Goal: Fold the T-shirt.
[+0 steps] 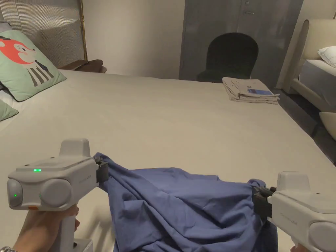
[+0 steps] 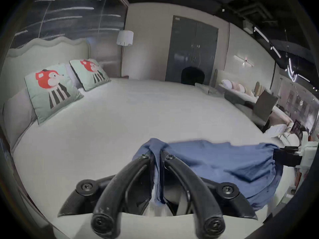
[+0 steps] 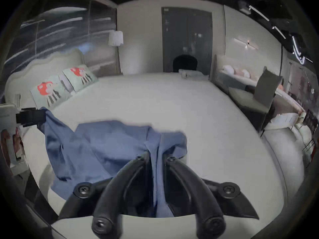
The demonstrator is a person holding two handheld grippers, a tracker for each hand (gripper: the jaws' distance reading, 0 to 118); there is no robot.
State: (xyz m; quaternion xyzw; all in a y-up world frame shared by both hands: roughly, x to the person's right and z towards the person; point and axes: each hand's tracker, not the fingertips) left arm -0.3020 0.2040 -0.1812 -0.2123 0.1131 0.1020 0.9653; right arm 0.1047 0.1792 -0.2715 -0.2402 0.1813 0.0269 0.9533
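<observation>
A wide bed [image 1: 170, 121] with a pale cover carries everything. Spread over its near edge is the blue T-shirt [image 1: 183, 206], the cloth rumpled in long creases and stretched between two held corners, its lower part falling toward the near edge and out of the head view. In the left gripper view the T-shirt [image 2: 224, 163] runs off to the right from the jaws; in the right gripper view it [image 3: 96, 144] runs off to the left.

At the bed's left edge, by the headboard, lean two green cushions [image 2: 51, 91] printed with a red animal; one cushion [image 1: 24, 64] fills the upper left of the head view. On the far right corner of the bed lies a stack of folded beige cloth [image 1: 249, 91]. Behind the far edge stands a dark chair [image 1: 231, 57].

The left gripper [image 1: 102, 171], held in a hand [image 1: 39, 226] near the bed's near left corner, has its jaws drawn almost together on a bunched fold of the T-shirt; its own view shows the left gripper [image 2: 156, 154] with blue cloth pinched between both tips. The right gripper [image 1: 261, 196], toward the near right corner, is likewise nearly closed; its own view shows the right gripper [image 3: 157, 156] with a strip of cloth clamped between both jaws and running down between them
</observation>
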